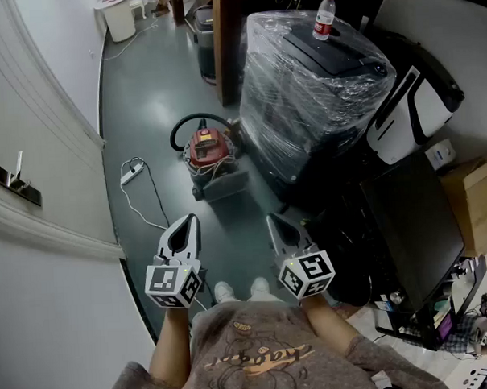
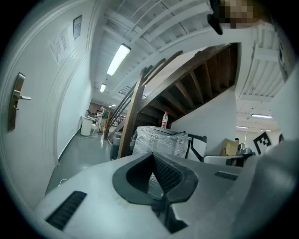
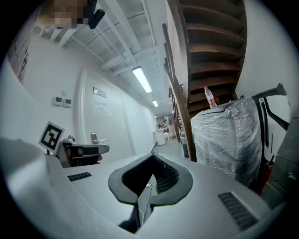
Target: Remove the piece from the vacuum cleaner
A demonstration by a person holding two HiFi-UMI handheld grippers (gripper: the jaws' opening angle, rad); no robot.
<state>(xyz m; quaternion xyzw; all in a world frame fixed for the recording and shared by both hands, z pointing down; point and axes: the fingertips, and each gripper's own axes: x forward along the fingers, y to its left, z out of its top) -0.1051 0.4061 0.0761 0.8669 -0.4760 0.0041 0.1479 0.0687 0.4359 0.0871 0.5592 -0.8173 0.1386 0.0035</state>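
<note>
1. Both grippers are held level over the grey floor. The left gripper (image 1: pixel 190 224) and the right gripper (image 1: pixel 274 222) each have their jaws pressed together on nothing.
2. The red vacuum (image 1: pixel 212 147) sits on the floor well ahead of both grippers. It is just beside the wrapped unit (image 1: pixel 311 90), with its black hose (image 1: pixel 184 124) looped behind and a grey block (image 1: pixel 225 185) at its near side.
3. A capped bottle (image 1: pixel 324 15) stands upright on top of the wrapped unit. What a white bin (image 1: pixel 120 18) down the corridor holds cannot be made out.
4. Only the head view shows the vacuum and a white power strip (image 1: pixel 131 172).
5. The left gripper view adds a door handle (image 2: pixel 17 99) and the stairs (image 2: pixel 196 79). The right gripper view catches the left gripper's marker cube (image 3: pixel 51 136).
</note>
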